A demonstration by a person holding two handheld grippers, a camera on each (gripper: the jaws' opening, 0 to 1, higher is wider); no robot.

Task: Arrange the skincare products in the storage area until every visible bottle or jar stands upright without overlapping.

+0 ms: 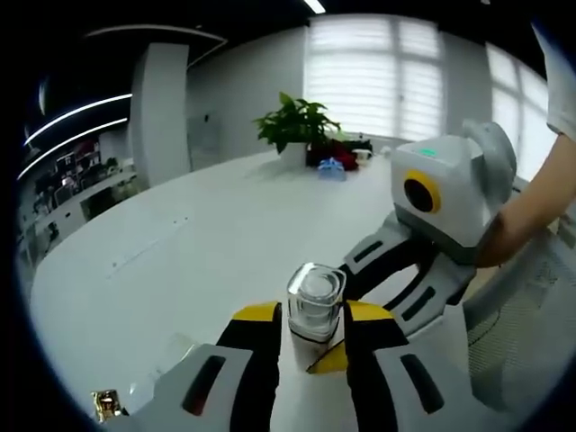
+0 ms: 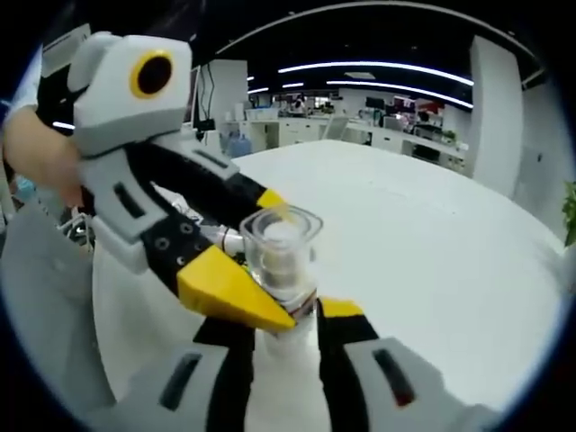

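Note:
A small bottle (image 1: 316, 292) with a clear square cap and a white body stands upright above the white table, held from two sides. In the left gripper view my left gripper (image 1: 313, 319) is shut on its body, yellow-tipped jaws on either side. My right gripper (image 1: 364, 288) reaches in from the right, its jaws at the same bottle. In the right gripper view the bottle (image 2: 281, 238) rises between my right gripper (image 2: 286, 322) jaws, which close on its lower body. The left gripper (image 2: 274, 261) clamps it higher up from the left.
The round white table (image 1: 225, 234) stretches ahead. A small gold-capped item (image 1: 106, 403) lies at its near left edge. A potted plant (image 1: 297, 126) and small blue and dark objects (image 1: 331, 167) sit at the far side. A person's forearm (image 1: 531, 216) holds the right gripper.

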